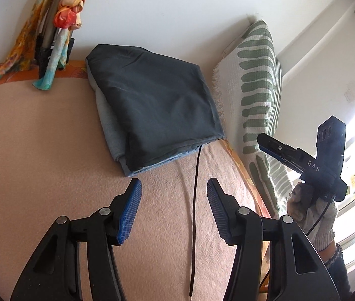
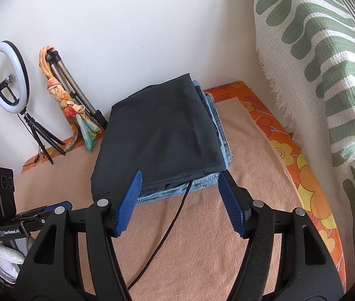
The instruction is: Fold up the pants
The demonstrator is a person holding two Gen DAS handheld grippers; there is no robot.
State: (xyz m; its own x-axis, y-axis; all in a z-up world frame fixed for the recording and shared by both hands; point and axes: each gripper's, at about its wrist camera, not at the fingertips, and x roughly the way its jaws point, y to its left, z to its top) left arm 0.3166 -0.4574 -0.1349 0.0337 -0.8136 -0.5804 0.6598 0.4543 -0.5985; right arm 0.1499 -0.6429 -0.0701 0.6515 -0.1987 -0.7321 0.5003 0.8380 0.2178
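Bedroom corner, white wall, peach blanket [image 1: 39,150] spread over an orange flowered sheet [image 2: 300,165]. Left gripper [image 1: 174,195] hangs above the blanket, jaws wide apart, nothing between the blue pads; its arms are cut off by the bottom edge. Right gripper [image 2: 180,188] likewise spread wide and empty, tips just short of the near edge of the folded pants; whether the tips touch the cloth is hard to tell. In the left wrist view the right gripper [image 1: 270,143] shows side-on off to the right, held up in a gloved hand [image 1: 310,215], fingers overlapping so the gap is not readable there.

Dark folded pants [image 2: 160,135] lie on top of a stack, light blue jeans [image 2: 212,183] poking out underneath; how many layers are below is hidden. Black cord [image 1: 195,200] runs from under the stack toward the camera, its far end covered by the cloth. Green-striped pillow [image 1: 260,80] leans on the wall just beside the stack. Ring light [image 2: 8,77] on a small tripod and a second tripod [image 2: 77,92] with a knotted scarf [image 2: 64,102] stand well apart by the wall.
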